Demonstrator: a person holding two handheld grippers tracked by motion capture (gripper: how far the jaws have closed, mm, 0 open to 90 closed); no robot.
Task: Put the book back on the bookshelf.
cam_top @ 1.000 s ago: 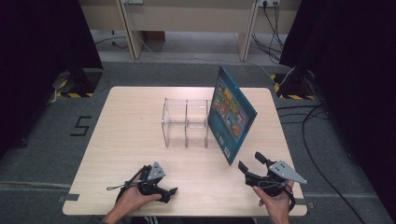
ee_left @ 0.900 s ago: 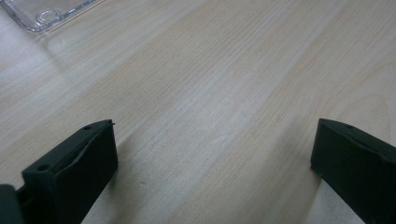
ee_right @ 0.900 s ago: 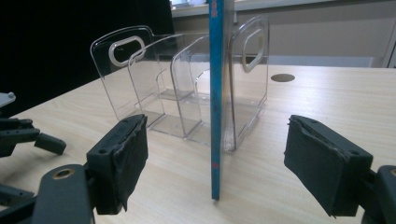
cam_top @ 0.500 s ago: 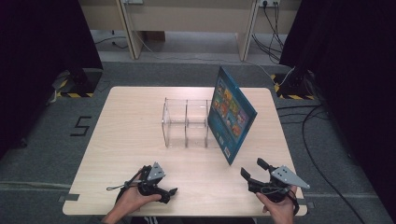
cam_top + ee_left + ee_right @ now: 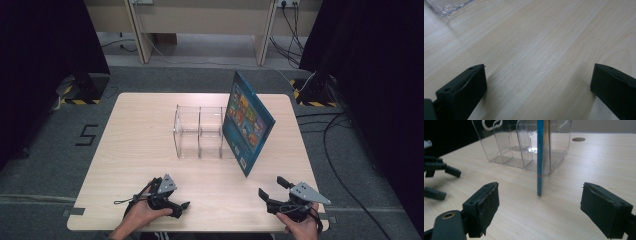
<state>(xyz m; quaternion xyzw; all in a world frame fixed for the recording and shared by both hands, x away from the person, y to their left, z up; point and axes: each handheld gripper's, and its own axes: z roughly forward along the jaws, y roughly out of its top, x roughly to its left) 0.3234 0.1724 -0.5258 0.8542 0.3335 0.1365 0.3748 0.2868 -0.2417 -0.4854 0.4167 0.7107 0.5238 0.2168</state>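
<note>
Book point(image 5: 247, 122) leaning on clear rack point(image 5: 199, 131), right tongs point(image 5: 274, 189) just opened wider, empty, left tongs point(image 5: 181, 209) spread, low over table point(image 5: 135, 145)

Both tongs are black, hand-held tools. The left tongs point(image 5: 186, 204) carry a grey three-cornered plate on top, and a thin black cable loops from their rear. The right tongs point(image 5: 272, 189) bear a larger grey triangular plate dotted with small dark holes. Up close, each jaw is a blocky black wedge with small round screw holes; the right pair's padding looks worn and wrinkled.
</note>
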